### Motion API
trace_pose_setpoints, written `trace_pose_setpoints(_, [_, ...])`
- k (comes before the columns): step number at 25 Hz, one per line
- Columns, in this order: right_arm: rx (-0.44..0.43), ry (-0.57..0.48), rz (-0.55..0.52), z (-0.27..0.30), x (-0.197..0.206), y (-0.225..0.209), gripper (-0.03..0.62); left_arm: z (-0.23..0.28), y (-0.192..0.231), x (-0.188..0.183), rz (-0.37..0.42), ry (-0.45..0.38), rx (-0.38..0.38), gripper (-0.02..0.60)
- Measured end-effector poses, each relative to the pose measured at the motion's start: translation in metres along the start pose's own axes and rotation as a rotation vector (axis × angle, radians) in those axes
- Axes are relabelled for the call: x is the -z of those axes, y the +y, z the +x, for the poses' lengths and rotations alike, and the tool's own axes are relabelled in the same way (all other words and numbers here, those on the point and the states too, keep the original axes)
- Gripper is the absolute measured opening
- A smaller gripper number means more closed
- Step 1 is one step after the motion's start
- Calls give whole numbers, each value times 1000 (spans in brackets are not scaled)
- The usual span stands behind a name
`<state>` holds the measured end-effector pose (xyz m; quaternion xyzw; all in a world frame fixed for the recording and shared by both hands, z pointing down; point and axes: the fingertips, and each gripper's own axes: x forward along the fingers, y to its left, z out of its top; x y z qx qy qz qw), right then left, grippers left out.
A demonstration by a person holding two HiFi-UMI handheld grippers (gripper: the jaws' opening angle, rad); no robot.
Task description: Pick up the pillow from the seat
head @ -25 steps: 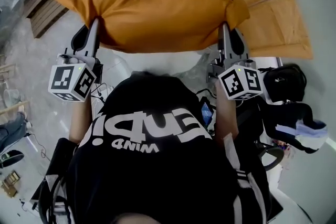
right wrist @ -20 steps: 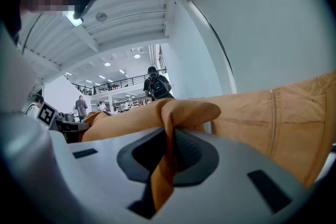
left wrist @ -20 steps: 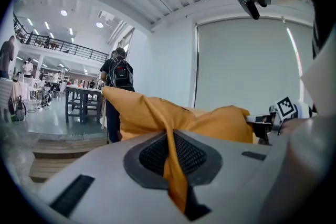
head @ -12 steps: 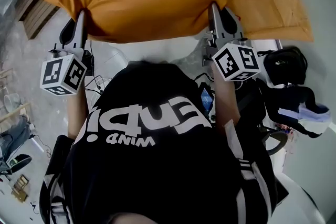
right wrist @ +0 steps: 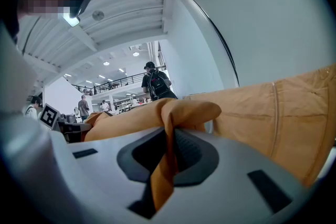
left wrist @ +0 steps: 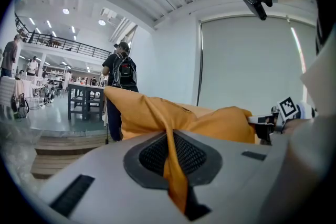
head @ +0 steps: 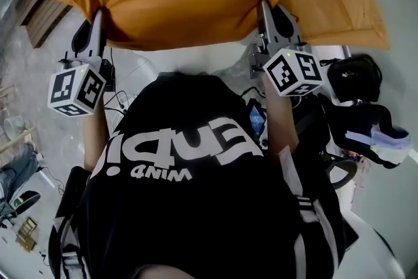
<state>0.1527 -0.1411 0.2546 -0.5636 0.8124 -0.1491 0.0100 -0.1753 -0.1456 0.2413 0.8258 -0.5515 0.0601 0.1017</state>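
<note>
An orange pillow [head: 176,0] with a dark zip line hangs in the air in front of the person in the head view. My left gripper [head: 99,15] is shut on its left edge and my right gripper [head: 262,8] is shut on its right edge. In the left gripper view a fold of the orange pillow [left wrist: 173,170] is pinched between the jaws. The right gripper view shows the same: pillow [right wrist: 165,160] fabric clamped between the closed jaws.
A second orange cushion [head: 339,3] lies on the seat behind, at the right. Wooden steps [head: 46,16] run at the upper left. A black bag [head: 356,85] and clutter sit at the right. A person with a backpack [left wrist: 119,73] stands farther off.
Both grippers have lifted the pillow a little higher and shifted it leftward in the head view. The grip on both edges is unchanged.
</note>
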Motion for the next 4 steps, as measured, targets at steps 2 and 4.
trace_pose_setpoints(2, [-2, 2, 5, 1, 1, 0, 46, 1, 1, -1, -3, -1, -3, 26])
trace_pose_setpoints(4, [-4, 5, 10, 3, 1, -1, 44, 1, 2, -1, -7, -2, -7, 26])
